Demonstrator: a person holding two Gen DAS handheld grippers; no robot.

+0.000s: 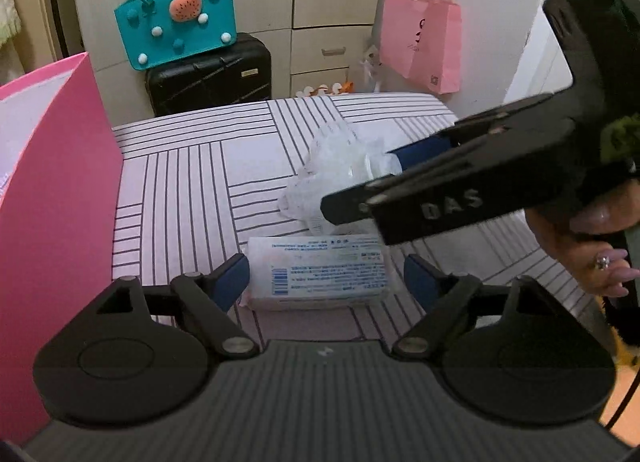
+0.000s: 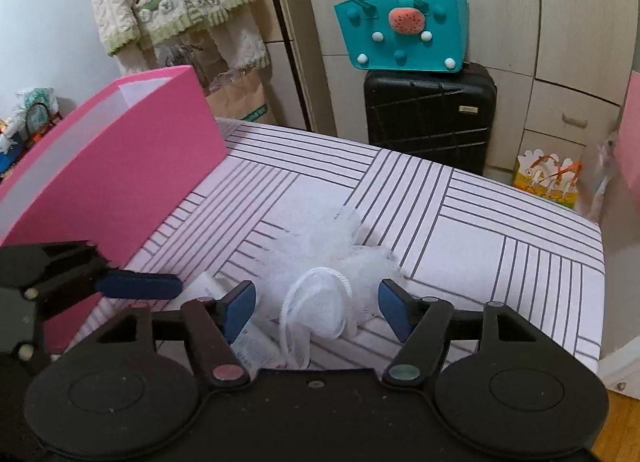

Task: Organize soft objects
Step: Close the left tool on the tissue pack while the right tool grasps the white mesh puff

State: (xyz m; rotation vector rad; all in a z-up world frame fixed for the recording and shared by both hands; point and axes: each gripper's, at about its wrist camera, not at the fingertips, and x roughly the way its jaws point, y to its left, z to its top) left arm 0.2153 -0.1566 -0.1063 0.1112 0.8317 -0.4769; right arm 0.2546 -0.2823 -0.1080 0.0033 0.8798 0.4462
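A white mesh bath pouf with a white cord loop lies on the striped bed. My right gripper is open, its blue pads on either side of the pouf's near end. The pouf also shows in the left wrist view, with the right gripper reaching in from the right. A white tissue pack lies in front of it. My left gripper is open with the pack between its blue pads. A pink box stands open on the left of the bed.
A black suitcase with a teal felt bag on top stands behind the bed. A pink paper bag hangs at the right wall. A small yellow gift bag sits on the floor by the drawers.
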